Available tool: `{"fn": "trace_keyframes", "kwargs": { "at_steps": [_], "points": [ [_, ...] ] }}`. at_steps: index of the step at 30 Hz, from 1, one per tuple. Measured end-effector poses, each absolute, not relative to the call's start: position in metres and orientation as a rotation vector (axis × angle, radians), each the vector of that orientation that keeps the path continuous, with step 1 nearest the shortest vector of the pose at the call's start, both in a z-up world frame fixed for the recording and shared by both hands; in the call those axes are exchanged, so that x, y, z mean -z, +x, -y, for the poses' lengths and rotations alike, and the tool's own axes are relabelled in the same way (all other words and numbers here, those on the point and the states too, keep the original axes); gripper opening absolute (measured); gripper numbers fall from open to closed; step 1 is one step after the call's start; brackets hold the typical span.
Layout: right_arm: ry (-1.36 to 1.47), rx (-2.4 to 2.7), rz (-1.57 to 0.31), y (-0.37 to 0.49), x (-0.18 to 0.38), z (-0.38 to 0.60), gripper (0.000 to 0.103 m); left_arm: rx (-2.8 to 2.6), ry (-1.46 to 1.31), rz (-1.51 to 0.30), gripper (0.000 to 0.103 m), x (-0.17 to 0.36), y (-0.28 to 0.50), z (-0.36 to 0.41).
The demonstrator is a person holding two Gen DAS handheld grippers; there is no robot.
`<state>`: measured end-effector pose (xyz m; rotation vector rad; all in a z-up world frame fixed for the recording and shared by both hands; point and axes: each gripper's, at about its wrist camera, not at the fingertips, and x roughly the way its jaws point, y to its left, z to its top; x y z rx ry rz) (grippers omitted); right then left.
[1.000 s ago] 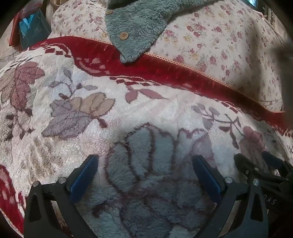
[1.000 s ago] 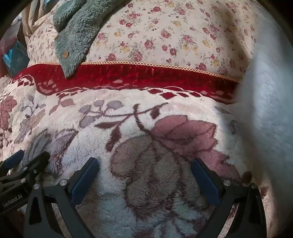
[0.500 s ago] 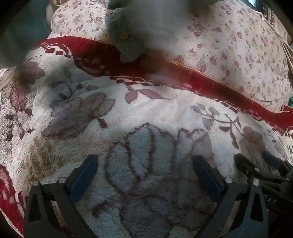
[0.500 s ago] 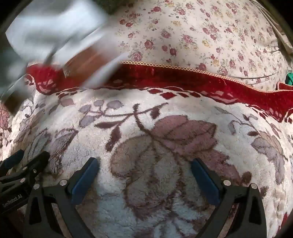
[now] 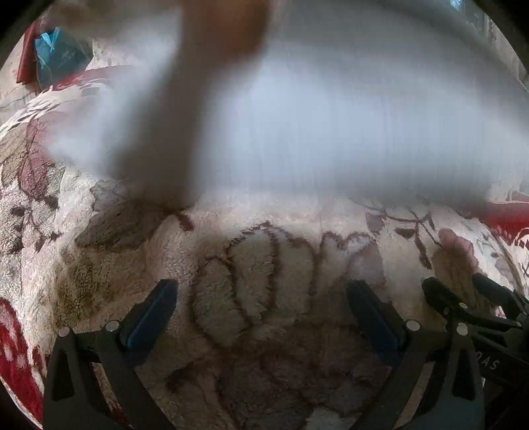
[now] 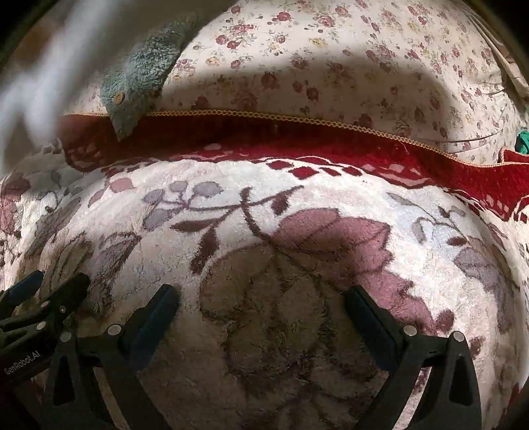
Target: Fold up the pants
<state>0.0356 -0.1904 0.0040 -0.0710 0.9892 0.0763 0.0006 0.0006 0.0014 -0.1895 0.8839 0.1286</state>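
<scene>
Blurred white cloth (image 5: 347, 109) swept in, beyond empty spread jaws

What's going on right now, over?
Left gripper and right gripper open, empty, over the blanket. Pale blurred cloth, maybe the pants, fills the left view. Nothing gripped.

1. The left hand-held gripper (image 5: 261, 314) sits low over a plush blanket (image 5: 99, 264), its two blue-padded fingers (image 5: 150, 314) spread wide apart with nothing between them.
2. The blanket is cream with grey and mauve leaf patterns and a red border.
3. A large pale, motion-blurred cloth (image 5: 347, 115) fills the upper half of the view; what it is cannot be told.
4. A blurred brownish shape (image 5: 224, 26) crosses the top, too smeared to identify.
5. The right hand-held gripper (image 5: 472, 294) shows at the lower right, just beside the left one; its jaw state is unclear.
6. A blue bag-like item (image 5: 56, 59) lies past the blanket's far left edge.
</scene>
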Motion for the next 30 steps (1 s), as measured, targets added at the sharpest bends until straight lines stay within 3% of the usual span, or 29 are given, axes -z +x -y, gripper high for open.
{"fn": "trace_keyframes", "kwargs": {
  "at_steps": [30],
  "points": [
    [-0.068, -0.074, -0.991, 0.0368, -0.0043, 0.1911, 0.103, -0.129, -0.189, -0.884, 0.103, -0.0001, -0.0023, 0.0016]
  ]
}}
